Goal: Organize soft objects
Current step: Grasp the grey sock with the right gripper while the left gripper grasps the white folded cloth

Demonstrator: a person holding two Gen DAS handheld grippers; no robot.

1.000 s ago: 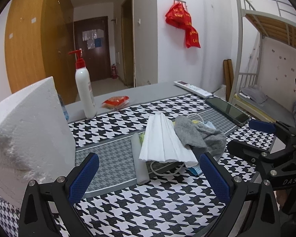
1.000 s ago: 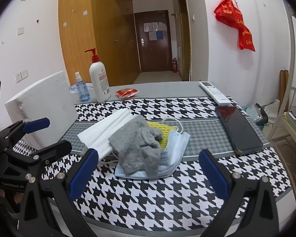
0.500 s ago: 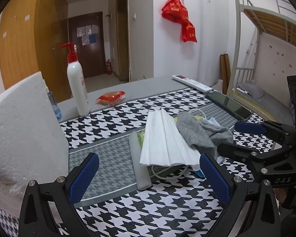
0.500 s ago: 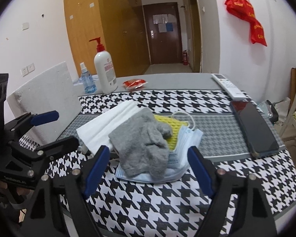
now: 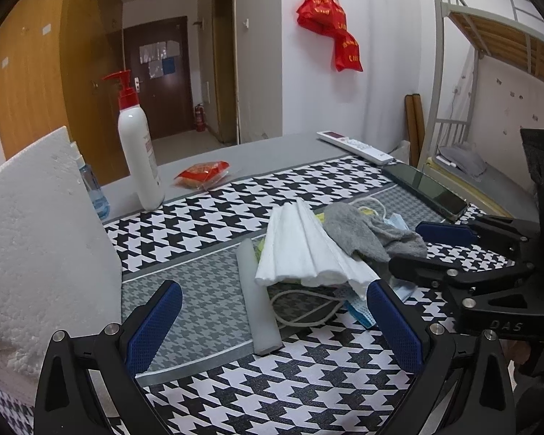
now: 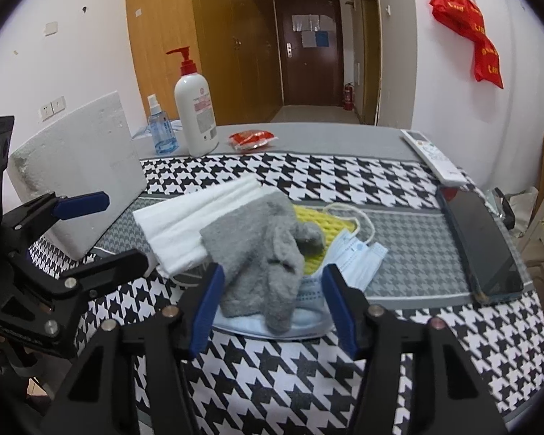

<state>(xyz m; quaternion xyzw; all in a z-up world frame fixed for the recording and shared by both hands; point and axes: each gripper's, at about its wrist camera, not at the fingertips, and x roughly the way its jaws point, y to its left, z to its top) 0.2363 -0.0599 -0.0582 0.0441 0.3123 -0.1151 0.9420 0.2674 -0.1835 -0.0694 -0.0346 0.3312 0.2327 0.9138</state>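
Observation:
A pile of soft things lies mid-table: a grey sock (image 6: 261, 253) (image 5: 359, 228) on top, a folded white cloth (image 6: 185, 224) (image 5: 301, 250) at its left, a yellow cloth (image 6: 319, 224) and blue face masks (image 6: 355, 257) underneath. My right gripper (image 6: 272, 308) (image 5: 409, 250) is at the pile's near edge, its jaws closing with the sock's near end between them; the pads are not pressing it. My left gripper (image 5: 275, 326) (image 6: 127, 227) stands open to the left of the pile, holding nothing, with a pale translucent strip (image 5: 257, 297) on the cloth ahead of it.
A white foam block (image 5: 36, 235) stands at the left. Behind it are a spray bottle (image 6: 159, 134), a pump bottle (image 5: 137, 145) and a red packet (image 5: 203, 174). A remote (image 5: 355, 146) and a phone (image 5: 424, 188) lie at the right edge, with a bunk bed beyond.
The right gripper's jaws have narrowed from wide apart to either side of the grey sock, and it has edged closer to the pile. The left gripper stays open.

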